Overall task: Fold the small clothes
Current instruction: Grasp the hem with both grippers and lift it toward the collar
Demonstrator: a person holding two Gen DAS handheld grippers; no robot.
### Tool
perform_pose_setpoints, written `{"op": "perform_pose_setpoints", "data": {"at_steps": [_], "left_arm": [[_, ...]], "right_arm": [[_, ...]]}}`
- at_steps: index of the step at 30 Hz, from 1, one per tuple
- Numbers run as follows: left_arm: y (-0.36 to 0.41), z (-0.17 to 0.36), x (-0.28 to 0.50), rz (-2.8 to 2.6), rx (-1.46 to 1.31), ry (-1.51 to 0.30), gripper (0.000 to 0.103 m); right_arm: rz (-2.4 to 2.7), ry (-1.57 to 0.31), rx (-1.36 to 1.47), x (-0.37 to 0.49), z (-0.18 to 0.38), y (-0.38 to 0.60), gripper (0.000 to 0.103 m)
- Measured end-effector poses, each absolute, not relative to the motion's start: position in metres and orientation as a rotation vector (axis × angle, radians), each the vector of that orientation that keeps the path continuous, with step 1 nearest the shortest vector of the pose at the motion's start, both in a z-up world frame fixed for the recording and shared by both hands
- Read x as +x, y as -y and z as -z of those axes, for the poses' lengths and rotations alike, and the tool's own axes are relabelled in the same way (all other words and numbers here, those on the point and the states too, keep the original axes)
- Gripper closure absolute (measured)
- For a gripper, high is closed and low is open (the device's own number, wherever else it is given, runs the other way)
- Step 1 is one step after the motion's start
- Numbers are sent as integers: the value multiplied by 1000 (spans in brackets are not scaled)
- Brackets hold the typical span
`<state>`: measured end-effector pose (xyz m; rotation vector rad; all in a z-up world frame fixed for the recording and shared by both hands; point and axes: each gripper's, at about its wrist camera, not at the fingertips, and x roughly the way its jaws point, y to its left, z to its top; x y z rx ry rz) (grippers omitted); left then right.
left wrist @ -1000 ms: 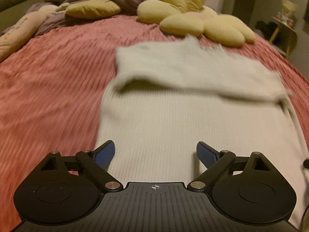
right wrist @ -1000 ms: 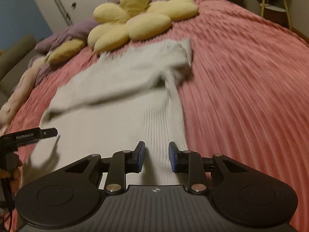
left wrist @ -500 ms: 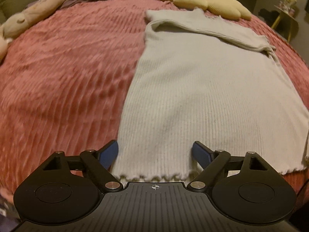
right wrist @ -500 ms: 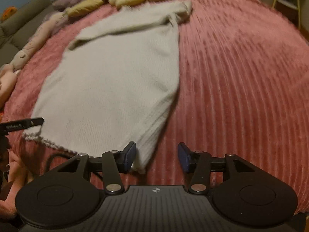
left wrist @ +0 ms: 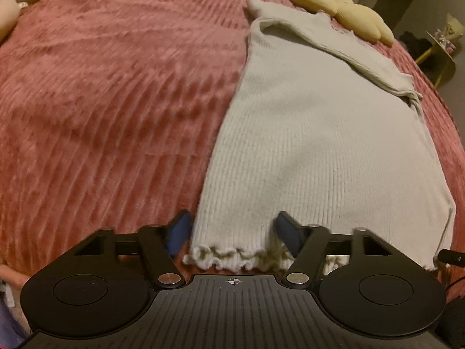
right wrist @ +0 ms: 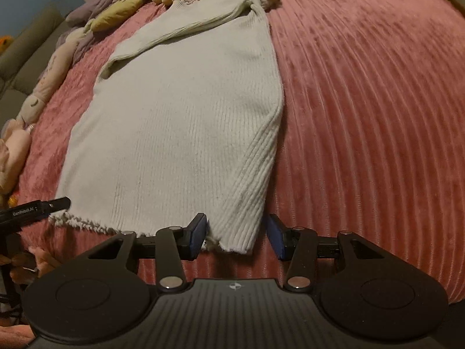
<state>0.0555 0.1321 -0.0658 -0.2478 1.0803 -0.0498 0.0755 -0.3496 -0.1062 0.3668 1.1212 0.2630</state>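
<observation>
Cream ribbed knit sweater [left wrist: 305, 145] lies flat on the pink ribbed plush bedspread [left wrist: 101, 101], its frilled hem toward me and its top toward the yellow petal-shaped cushions [left wrist: 334, 3] at the far end. 1 sleeve is folded across the chest, running slantwise from one shoulder to the other side.

My left gripper [left wrist: 232, 232] points down at the hem's left corner. Its jaws have just been closing and now stand about half apart, with the frilled corner of the hem between the 2 blue pads. The left pad [left wrist: 178, 232] sits just off the sweater's edge over the bedspread, and the right pad [left wrist: 286, 232] rests on the knit, where the fabric dips a little. I cannot see the pads pinching the cloth yet; there is a gap on the left side.

My right gripper [right wrist: 237, 234] points down at the hem's opposite corner. Its jaws have just been closing as well and stand partly apart, astride the right corner of the hem. The left pad [right wrist: 197, 232] is at the knit, the right pad [right wrist: 274, 237] stands clear of it over the bedspread, so the corner lies between them ungripped.

In the right view, the tip of my left gripper shows at the far corner of the hem. Soft toys [right wrist: 17, 145] line the bedspread's left edge.
</observation>
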Motion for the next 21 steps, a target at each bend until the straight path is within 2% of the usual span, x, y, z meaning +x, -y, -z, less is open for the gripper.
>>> {"op": "perform_pose_setpoints", "data": {"at_steps": [1, 2, 4, 5, 7, 9, 15, 21], "left_arm": [[-133, 65, 57, 48, -247, -1083, 49], [-134, 63, 57, 53, -249, -1085, 52], [-136, 60, 59, 69, -253, -1088, 66], [-136, 59, 59, 77, -256, -1090, 69], [-138, 59, 59, 90, -273, -1093, 83], [-141, 59, 59, 99, -304, -1096, 89], [-148, 54, 62, 138, -419, -1098, 92], [-142, 24, 77, 211, -472, -1018, 93]], "right_arm": [[-263, -1122, 379, 76, 107, 352, 70], [-269, -1125, 397, 77, 107, 354, 75], [-281, -1128, 433, 77, 108, 358, 86], [-282, -1125, 441, 77, 108, 359, 89], [-284, -1123, 452, 77, 108, 360, 92], [-288, -1120, 462, 76, 108, 361, 93], [-307, -1120, 568, 78, 107, 373, 94], [-342, -1052, 646, 90, 95, 379, 95]]}}
